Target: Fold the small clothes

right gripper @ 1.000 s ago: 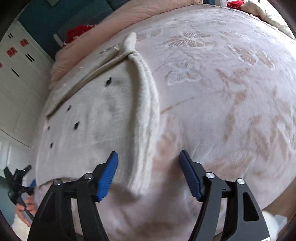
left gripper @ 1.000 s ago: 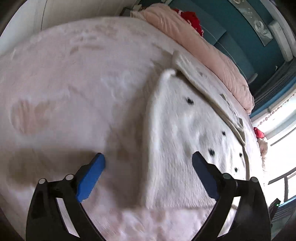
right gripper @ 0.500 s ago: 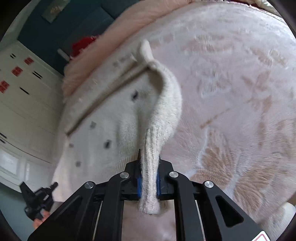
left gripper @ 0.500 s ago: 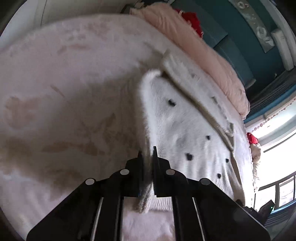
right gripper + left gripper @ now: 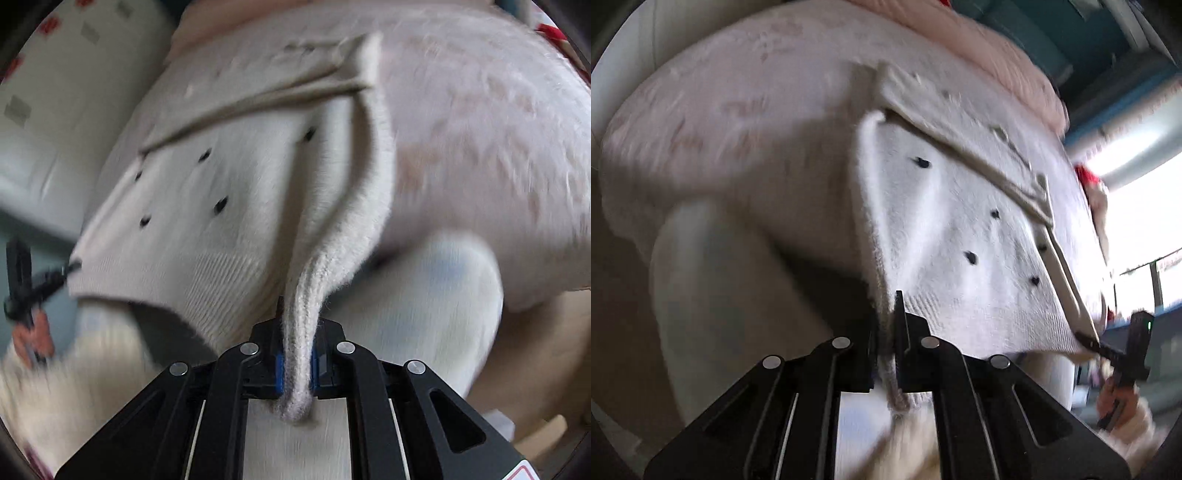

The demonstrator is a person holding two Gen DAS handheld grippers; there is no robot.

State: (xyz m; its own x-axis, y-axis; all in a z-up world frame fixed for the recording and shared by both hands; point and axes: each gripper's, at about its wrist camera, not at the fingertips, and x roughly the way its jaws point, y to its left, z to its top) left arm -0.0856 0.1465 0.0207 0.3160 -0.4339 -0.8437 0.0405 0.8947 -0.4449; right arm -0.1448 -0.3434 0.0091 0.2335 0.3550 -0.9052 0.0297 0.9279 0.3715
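No containers in view. Sweater (image 5: 964,236), white with small black dots, pulled partly off the near edge of the bed (image 5: 746,122): collar end lying on the pink blanket, ribbed hem hanging in the air past the bed's edge. Left tongs (image 5: 886,332) closed tight on the sweater's left hem corner, knit bunched between the jaws and trailing below them. Right tongs (image 5: 297,363) likewise clamped on the opposite corner, a thick roll of ribbed cloth (image 5: 301,332) squeezed between the blue pads (image 5: 279,369). Hem stretched taut between the two grips, sagging slightly at mid-span. Each gripper visible from the other's camera at the far hem corner, with a hand (image 5: 1115,398) behind it.

Beyond the sweater, open blanket up to a pink duvet (image 5: 979,48) at the headboard side; nothing else lying on the bed near the sweater. Below the hem, a pale rounded shape (image 5: 424,306), too blurred to identify. White cabinet (image 5: 55,110) off beyond the sweater's left side, well apart. Both views blurred.

Against one second ago: both tongs then wide open, hovering above the sweater lying flat on the bed. Half a second ago: already shut on the corners, sweater barely lifted. Now the hem raised and drawn past the bed's edge.
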